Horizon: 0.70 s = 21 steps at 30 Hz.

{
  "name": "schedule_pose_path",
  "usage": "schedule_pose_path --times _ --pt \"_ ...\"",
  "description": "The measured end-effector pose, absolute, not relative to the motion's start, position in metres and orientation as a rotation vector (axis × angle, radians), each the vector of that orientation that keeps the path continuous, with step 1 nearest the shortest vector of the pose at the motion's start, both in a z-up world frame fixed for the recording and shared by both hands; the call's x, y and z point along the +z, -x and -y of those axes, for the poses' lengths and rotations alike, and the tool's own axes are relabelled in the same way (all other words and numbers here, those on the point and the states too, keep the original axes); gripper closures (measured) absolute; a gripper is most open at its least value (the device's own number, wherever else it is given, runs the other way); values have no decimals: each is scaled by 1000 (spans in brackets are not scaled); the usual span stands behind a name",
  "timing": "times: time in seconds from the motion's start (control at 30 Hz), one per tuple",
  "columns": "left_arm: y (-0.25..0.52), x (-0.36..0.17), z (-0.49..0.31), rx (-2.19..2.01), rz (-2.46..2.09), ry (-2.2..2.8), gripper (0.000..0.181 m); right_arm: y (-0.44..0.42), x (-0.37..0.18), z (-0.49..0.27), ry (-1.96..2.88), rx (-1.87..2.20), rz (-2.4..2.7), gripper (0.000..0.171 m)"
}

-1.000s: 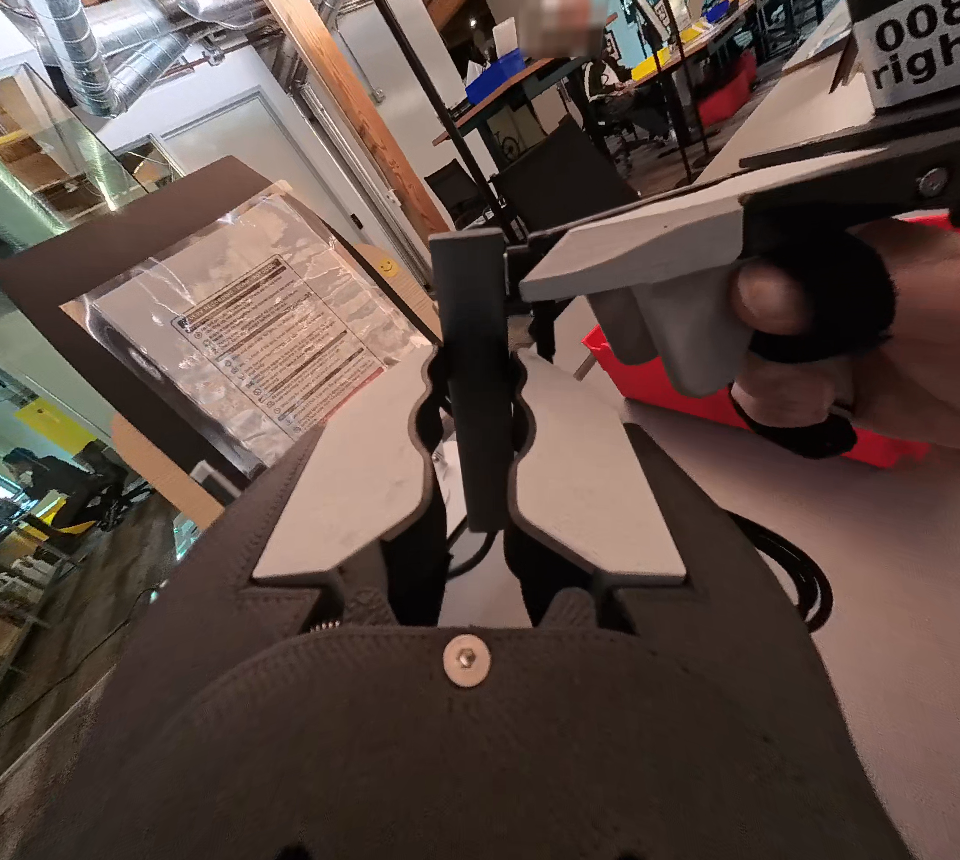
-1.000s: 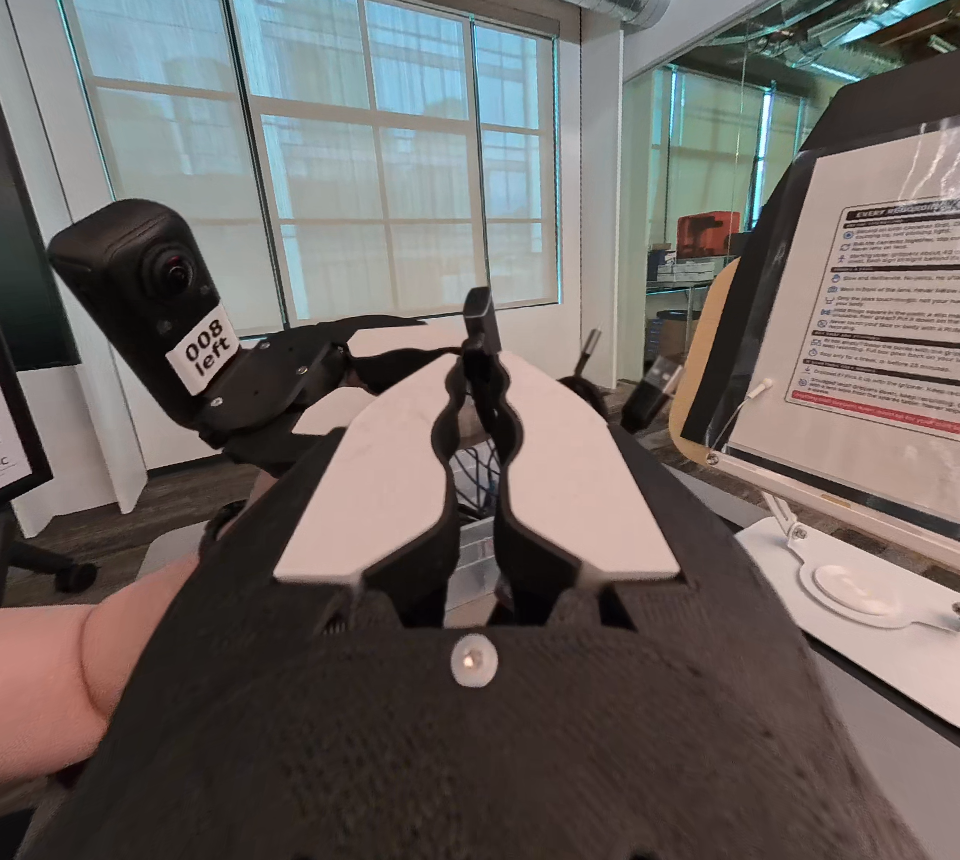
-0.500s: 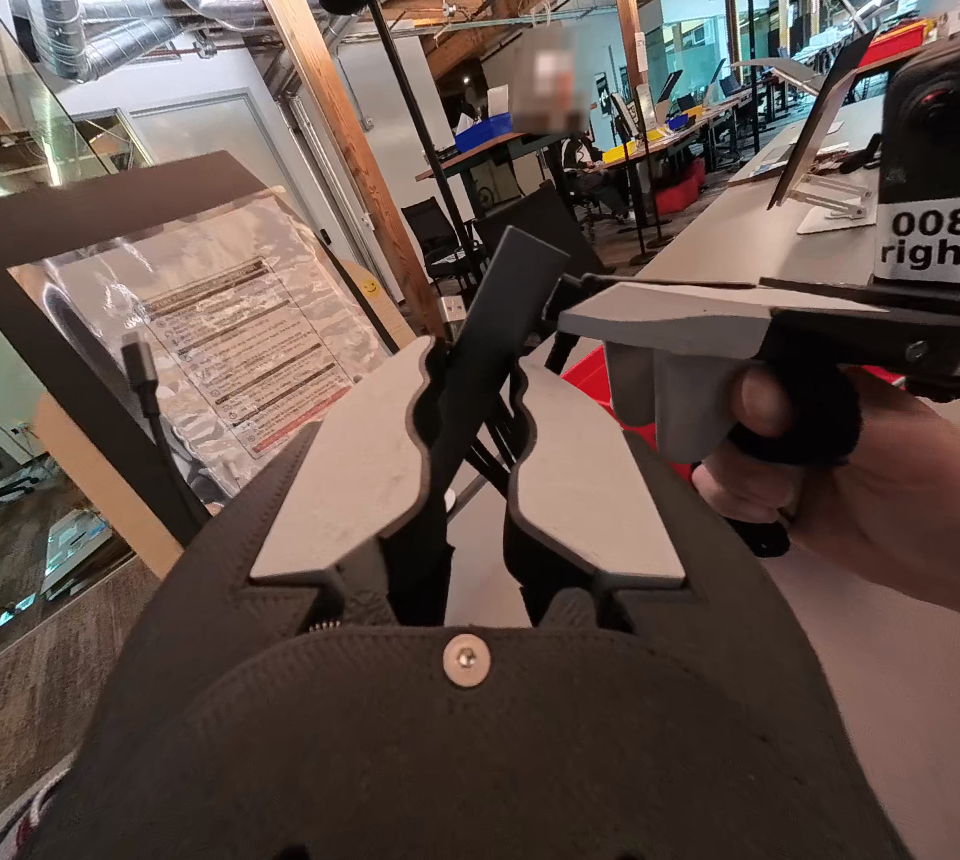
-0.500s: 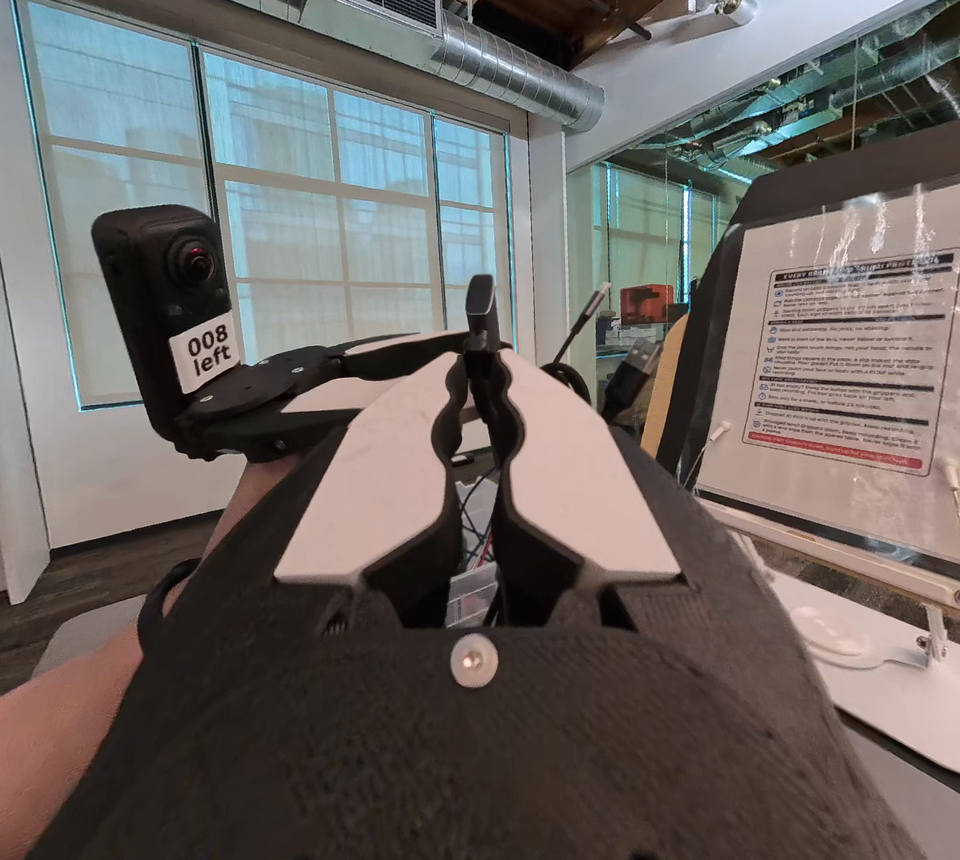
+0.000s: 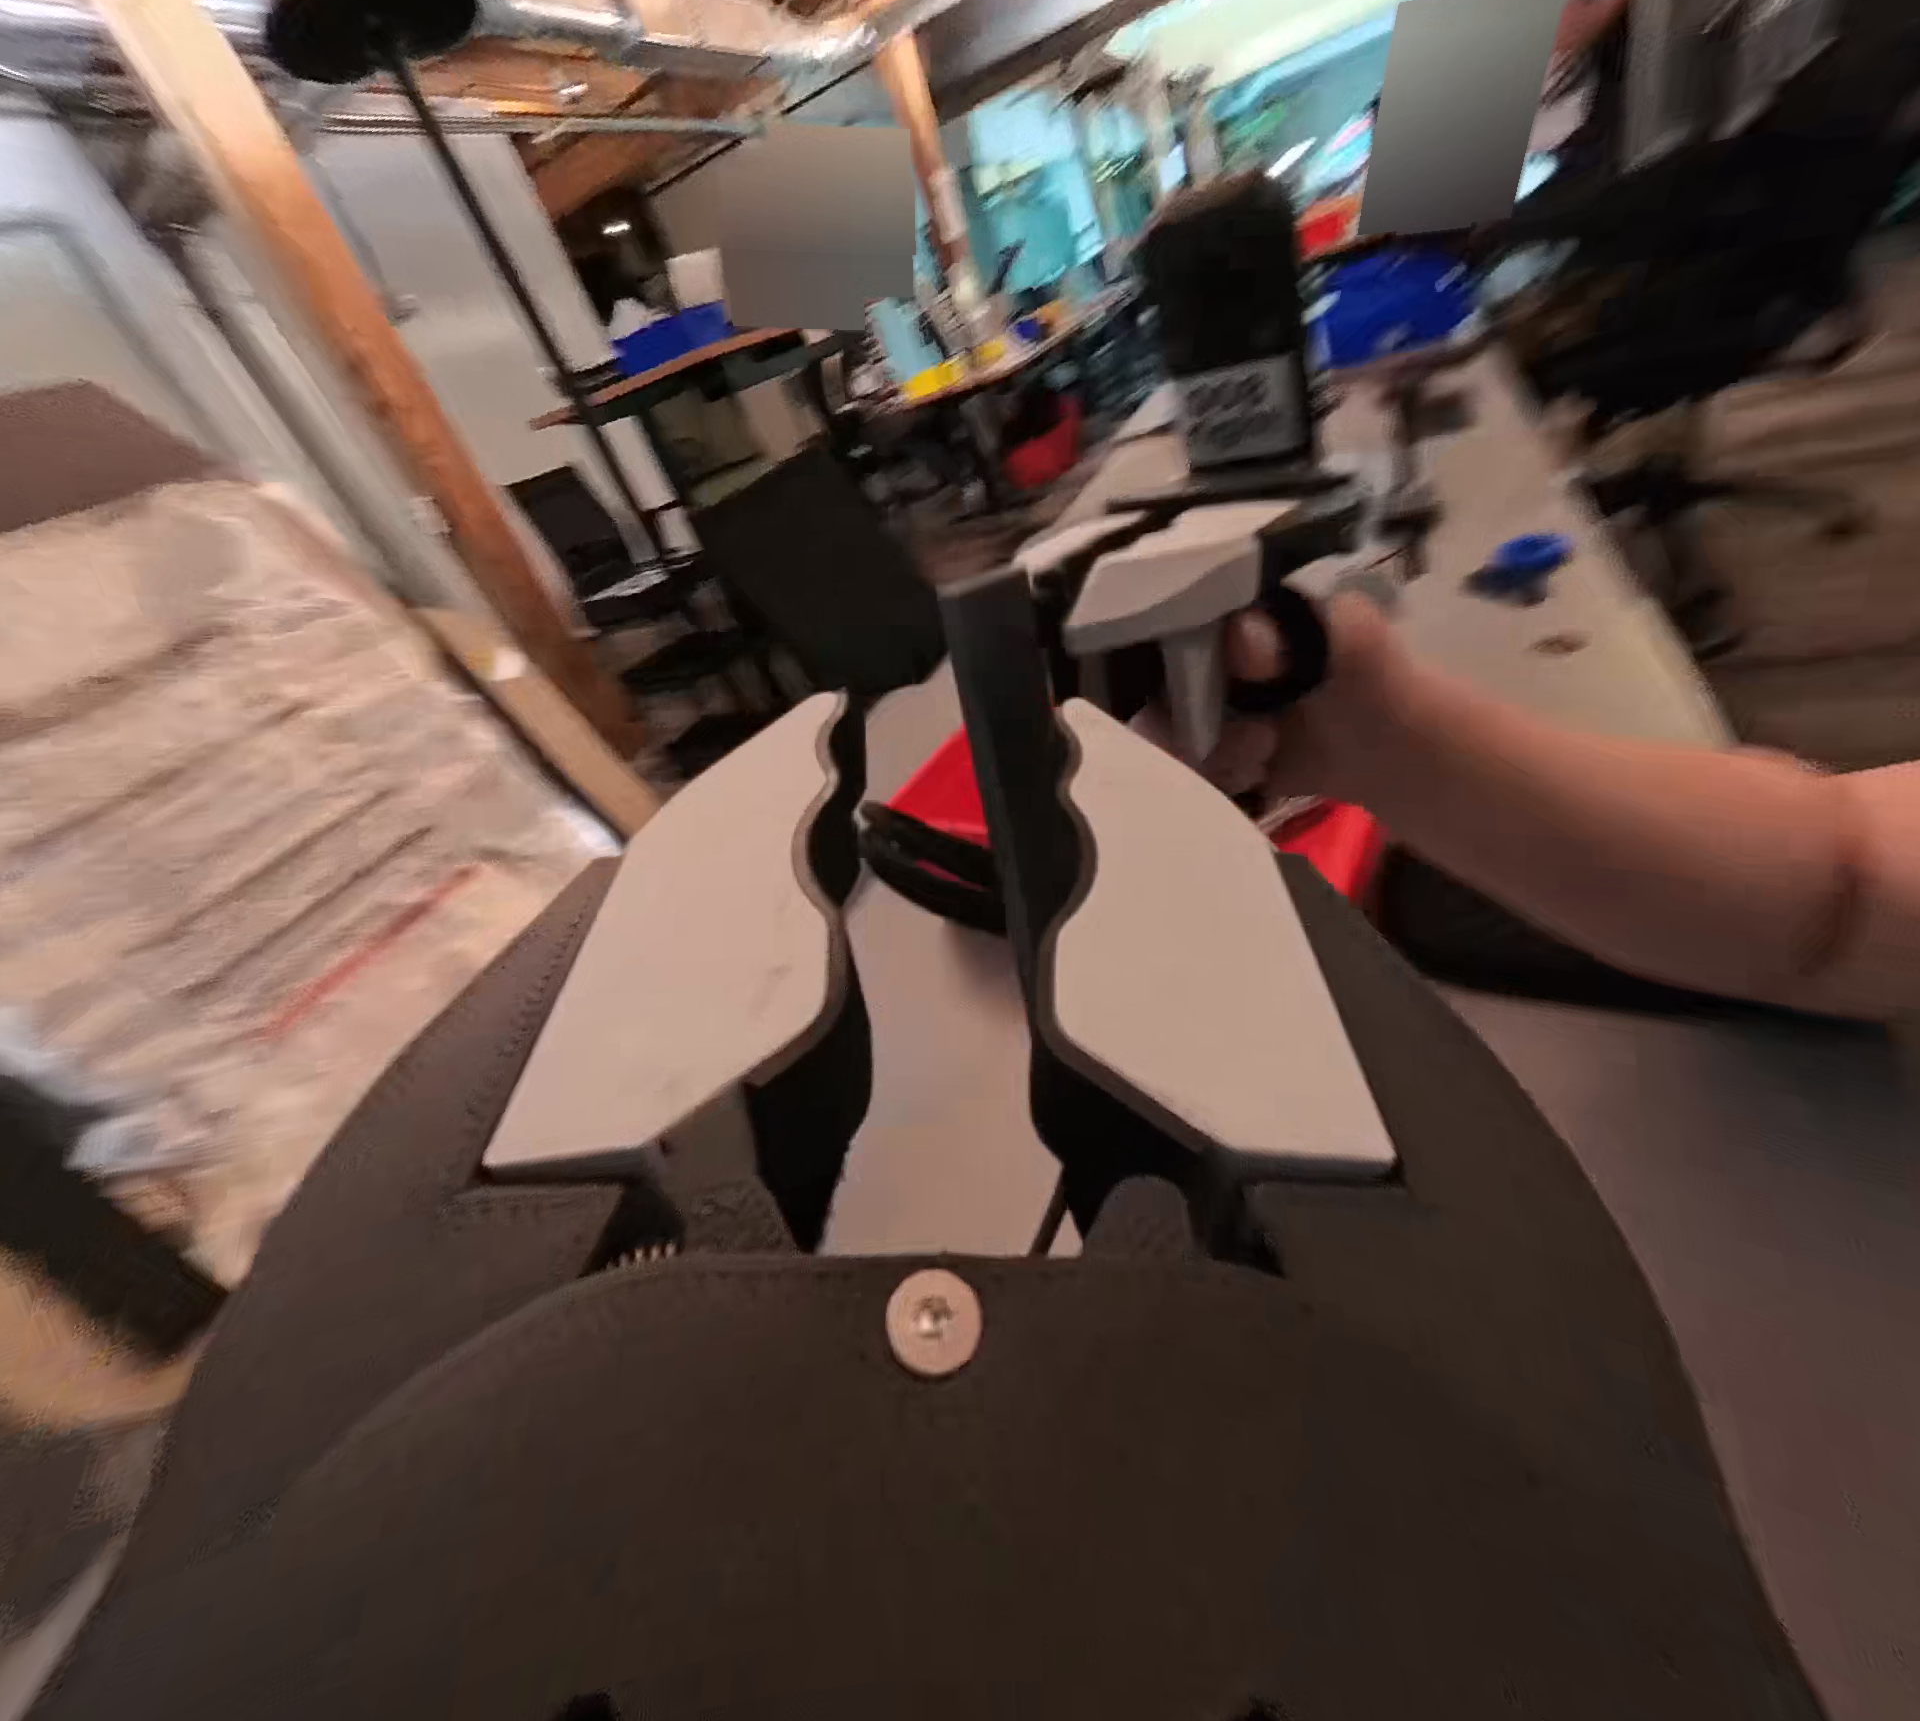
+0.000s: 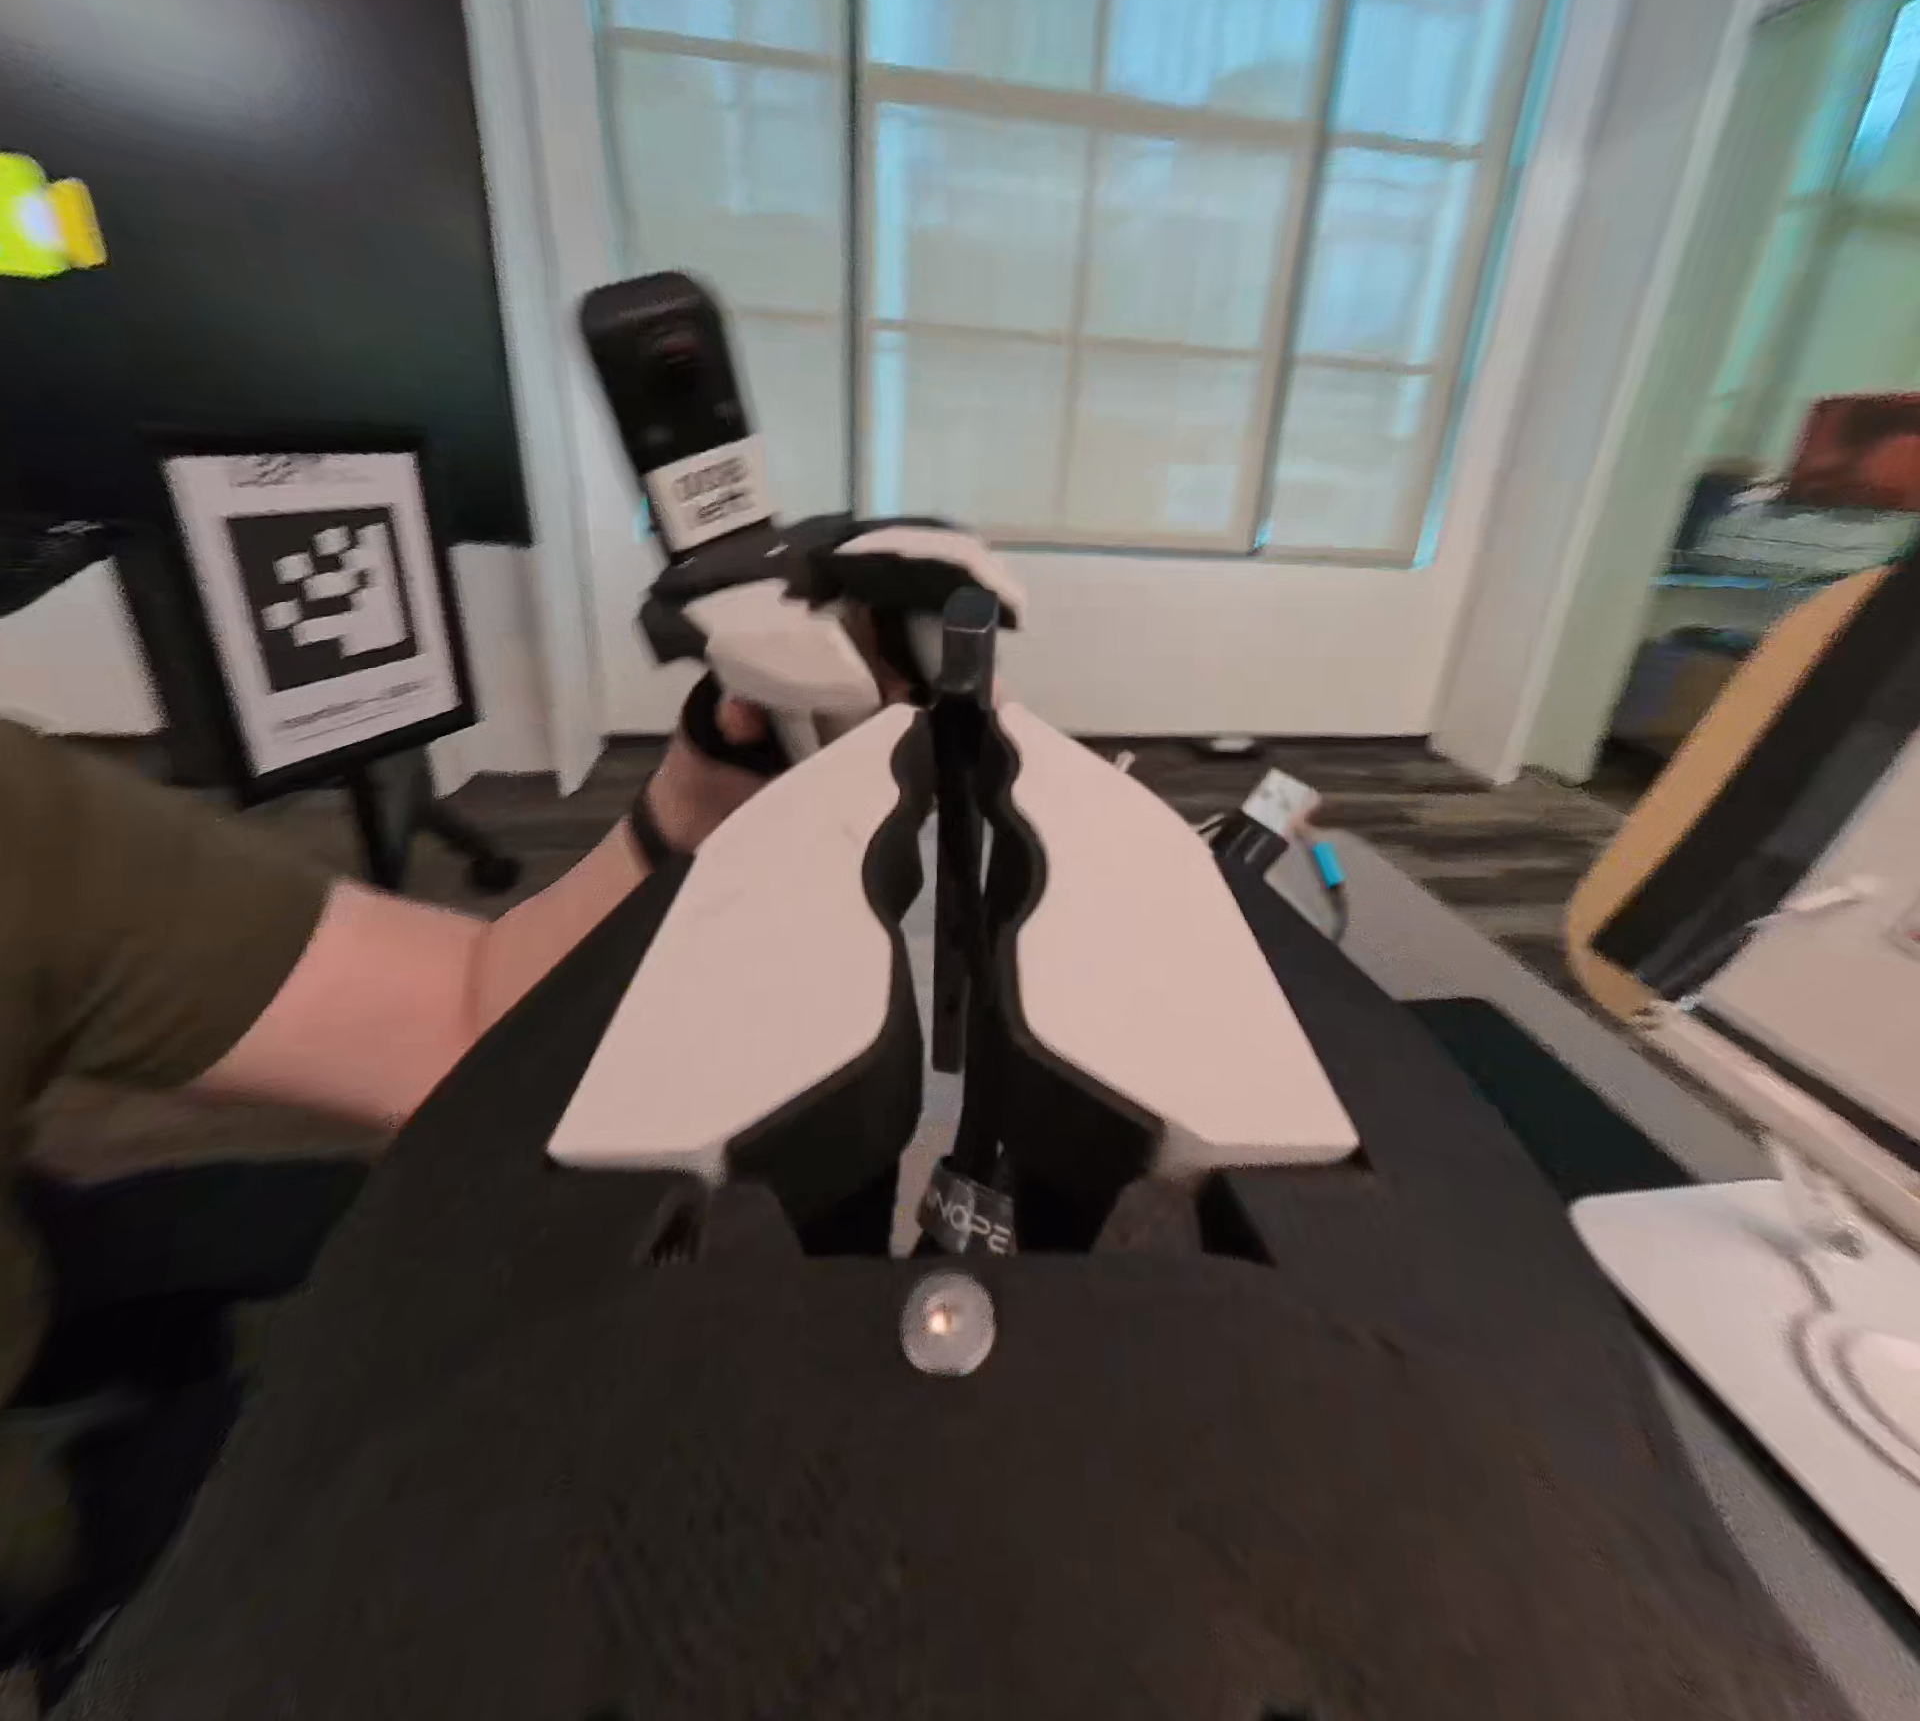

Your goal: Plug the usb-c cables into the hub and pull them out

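As the left gripper let go, its fingers stood wide apart, the dark hub merely leaning on the inner edge of its right finger where half a second earlier it had been clamped. The right gripper was narrowed onto what appeared to be the same hub, its tail cable hanging back between the fingers. That suggested a handover, with no plug visibly seated. Counted: two grippers, one hub, and beyond the left gripper's tips one black cable coil and one red bin.
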<state>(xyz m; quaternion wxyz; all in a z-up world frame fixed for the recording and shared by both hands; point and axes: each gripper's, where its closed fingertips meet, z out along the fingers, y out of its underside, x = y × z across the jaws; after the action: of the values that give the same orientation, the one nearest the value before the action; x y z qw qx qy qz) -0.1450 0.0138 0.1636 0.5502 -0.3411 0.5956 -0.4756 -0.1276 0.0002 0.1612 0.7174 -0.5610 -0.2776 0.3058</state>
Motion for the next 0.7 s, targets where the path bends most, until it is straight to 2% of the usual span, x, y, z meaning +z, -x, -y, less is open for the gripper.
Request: schedule_pose_path --times 0.1,0.2,0.23,0.27,0.5,0.7 --pt "152 162 -5 -1423 -1481 815 146 142 147 9 1290 711 769 162" --pt "151 149 6 -1572 -1600 843 153 150 136 5 1332 681 818 162" --pt "150 145 7 -1577 -1623 848 167 151 132 4 1338 683 829 162" --pt "148 141 7 -1561 -1644 850 171 151 130 3 1340 685 832 162" --pt "143 125 0 -1441 -1709 907 171 149 123 -5 1336 695 831 162" --pt "143 126 4 -1510 -1744 943 172 149 125 -3 1291 722 823 162"
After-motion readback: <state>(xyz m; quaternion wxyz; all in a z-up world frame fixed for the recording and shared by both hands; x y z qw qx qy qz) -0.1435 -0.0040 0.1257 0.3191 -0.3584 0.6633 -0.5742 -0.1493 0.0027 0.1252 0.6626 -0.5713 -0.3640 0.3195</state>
